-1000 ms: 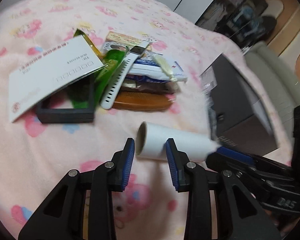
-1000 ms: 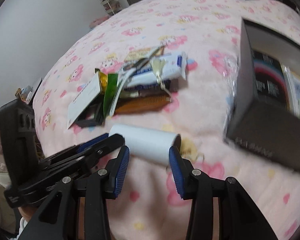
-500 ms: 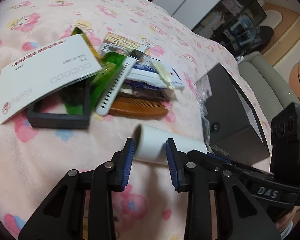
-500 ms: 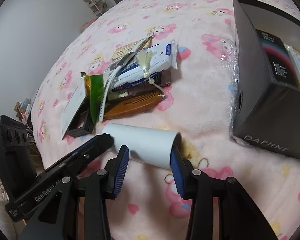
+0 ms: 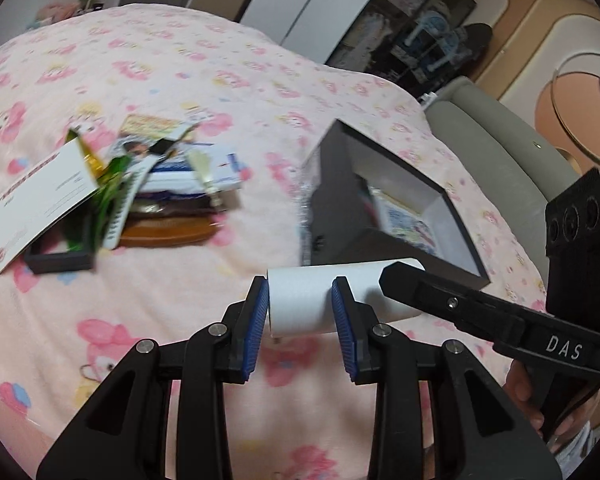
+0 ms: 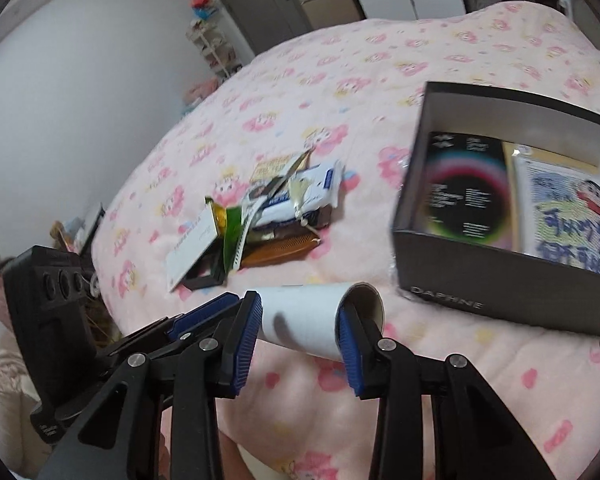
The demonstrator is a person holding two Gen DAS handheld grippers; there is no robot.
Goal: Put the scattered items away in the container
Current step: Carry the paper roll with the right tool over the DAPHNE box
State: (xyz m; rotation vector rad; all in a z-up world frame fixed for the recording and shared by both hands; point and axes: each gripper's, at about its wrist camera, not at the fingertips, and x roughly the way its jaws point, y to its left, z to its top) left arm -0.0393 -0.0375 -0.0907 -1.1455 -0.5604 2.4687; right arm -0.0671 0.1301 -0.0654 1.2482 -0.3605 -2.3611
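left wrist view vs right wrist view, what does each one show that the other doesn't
Only the left wrist view shows the grey sofa and the dark shelf unit beyond the bed.

Only the right wrist view shows the black card and cartoon packet lying in the box clearly, plus the DAPHNE lettering on its wall.

Both show the white roll held off the pink blanket by the left gripper and right gripper, whose jaws are closing, the open black box and the item pile.

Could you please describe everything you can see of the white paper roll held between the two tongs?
The white roll is a paper-wrapped cylinder with a brown cardboard core showing at its open end. It lies roughly level, off the pink blanket, left tongs clamping one end, right tongs closing on the other. The open dark box sits just beyond.
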